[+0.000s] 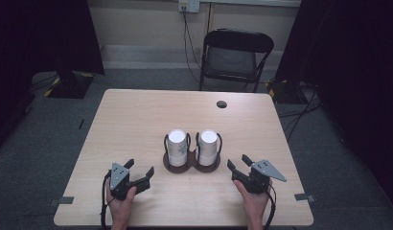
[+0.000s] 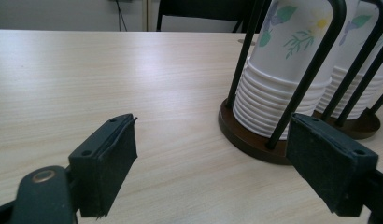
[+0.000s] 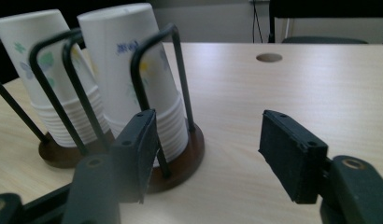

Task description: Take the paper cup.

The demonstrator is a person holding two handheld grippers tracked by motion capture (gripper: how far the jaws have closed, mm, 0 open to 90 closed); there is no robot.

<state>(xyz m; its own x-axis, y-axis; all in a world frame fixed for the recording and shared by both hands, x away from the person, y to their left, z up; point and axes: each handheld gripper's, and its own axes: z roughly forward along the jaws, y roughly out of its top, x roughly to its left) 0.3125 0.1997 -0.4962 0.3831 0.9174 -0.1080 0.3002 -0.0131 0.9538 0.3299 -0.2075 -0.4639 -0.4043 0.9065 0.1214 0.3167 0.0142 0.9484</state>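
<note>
Two stacks of paper cups (image 1: 177,145) sit upside down in a dark cup stand (image 1: 191,164) on the table (image 1: 132,120), between the two tongs. The left tongs (image 1: 139,170) and right tongs (image 1: 237,163) are both spread wide and hold nothing. The stand's wire loops keep the stacks from tipping.

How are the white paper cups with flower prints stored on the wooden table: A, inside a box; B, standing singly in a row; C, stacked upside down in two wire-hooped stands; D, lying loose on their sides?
C: two upside-down cup stacks sit inside black wire hoops on a dark round-based holder.
</note>
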